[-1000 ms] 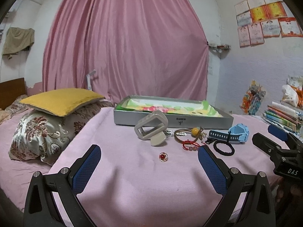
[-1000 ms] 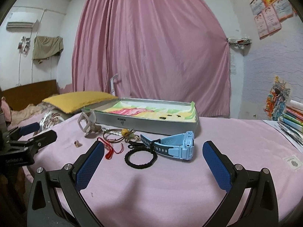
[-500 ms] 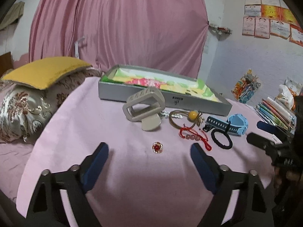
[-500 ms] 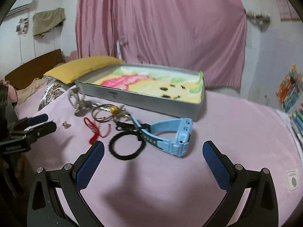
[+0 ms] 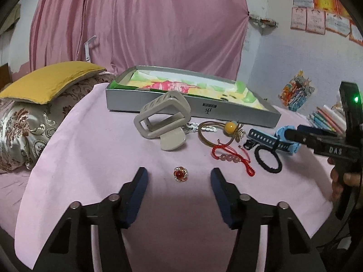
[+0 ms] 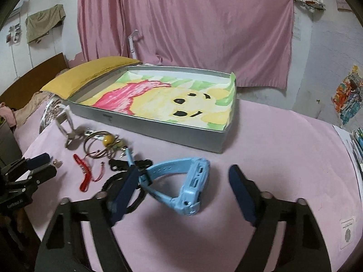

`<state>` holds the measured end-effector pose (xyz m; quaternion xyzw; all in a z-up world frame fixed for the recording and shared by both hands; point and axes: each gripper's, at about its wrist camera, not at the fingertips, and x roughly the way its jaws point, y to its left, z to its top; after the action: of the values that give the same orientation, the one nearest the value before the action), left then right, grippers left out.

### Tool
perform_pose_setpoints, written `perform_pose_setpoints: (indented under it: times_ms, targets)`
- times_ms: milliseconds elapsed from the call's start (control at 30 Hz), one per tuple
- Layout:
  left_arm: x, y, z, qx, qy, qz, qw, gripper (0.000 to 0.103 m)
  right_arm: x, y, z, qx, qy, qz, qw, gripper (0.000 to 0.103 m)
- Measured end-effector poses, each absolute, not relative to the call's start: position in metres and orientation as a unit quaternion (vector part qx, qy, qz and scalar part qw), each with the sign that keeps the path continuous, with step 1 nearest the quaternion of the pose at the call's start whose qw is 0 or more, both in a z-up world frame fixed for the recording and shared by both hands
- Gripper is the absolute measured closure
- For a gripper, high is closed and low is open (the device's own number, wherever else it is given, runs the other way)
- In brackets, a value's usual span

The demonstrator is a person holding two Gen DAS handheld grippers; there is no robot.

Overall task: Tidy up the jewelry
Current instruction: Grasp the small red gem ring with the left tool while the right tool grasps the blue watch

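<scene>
Left wrist view: left gripper (image 5: 179,182) low over pink bed cover (image 5: 90,158), jaws closing, about half open, nothing pinched. Red-stone ring (image 5: 180,174) lying on the cover straight ahead, centred between the two blue pads, apart from both. Small and roughly round, so no long axis to align with; judged ready for a straight pinch once lowered and pushed slightly forward.

Right wrist view: right gripper (image 6: 183,181) also closing, wider than half, holding nothing yet. Light-blue watch (image 6: 181,181) standing on edge between the pads, case toward lower centre of frame, strap running up and left toward the left pad; that pad apparently over the strap end and the black hair tie (image 6: 120,188), contact not clear through the blur. Long axis of the watch roughly across the jaw gap, slanting from lower right to upper left.

Nearer hand: left for the ring, right for the watch.

Count, both views together: one ring, one watch, one black hair tie, one red beaded cord bracelet (image 5: 229,158), one olive hair band with a yellow bead (image 5: 217,131), one beige claw clip (image 5: 163,122), one grey tray (image 5: 190,106) lined with a cartoon picture, nothing visible in it, in the middle of the frame behind the row. Also something white behind the clip, too hidden to name.
</scene>
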<state>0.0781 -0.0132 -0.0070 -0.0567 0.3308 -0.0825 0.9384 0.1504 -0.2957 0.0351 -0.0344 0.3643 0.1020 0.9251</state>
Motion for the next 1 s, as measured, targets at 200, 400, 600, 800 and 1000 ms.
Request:
perform_pose_setpoints:
  times_ms: [200,400,600,800,1000]
  targets:
    - [0.082,-0.018,-0.007,-0.048,0.337,-0.077,0.937,0.067,0.159,-0.302,0.029,-0.009,0.385,0.112,0.916,0.045]
    - [0.083,-0.02,-0.006,-0.039,0.34,-0.07,0.937,0.079,0.162,-0.3,0.026,-0.001,0.387,0.106,0.916,0.051]
    - [0.085,-0.024,-0.006,-0.002,0.343,-0.062,0.937,0.092,0.164,-0.298,0.024,0.004,0.397,0.105,0.912,0.056]
    - [0.083,-0.027,-0.007,0.004,0.338,-0.078,0.938,0.092,0.159,-0.294,0.022,0.003,0.4,0.124,0.908,0.077]
    - [0.078,-0.032,-0.007,-0.02,0.325,-0.118,0.938,0.092,0.157,-0.294,0.021,-0.003,0.399,0.127,0.908,0.085]
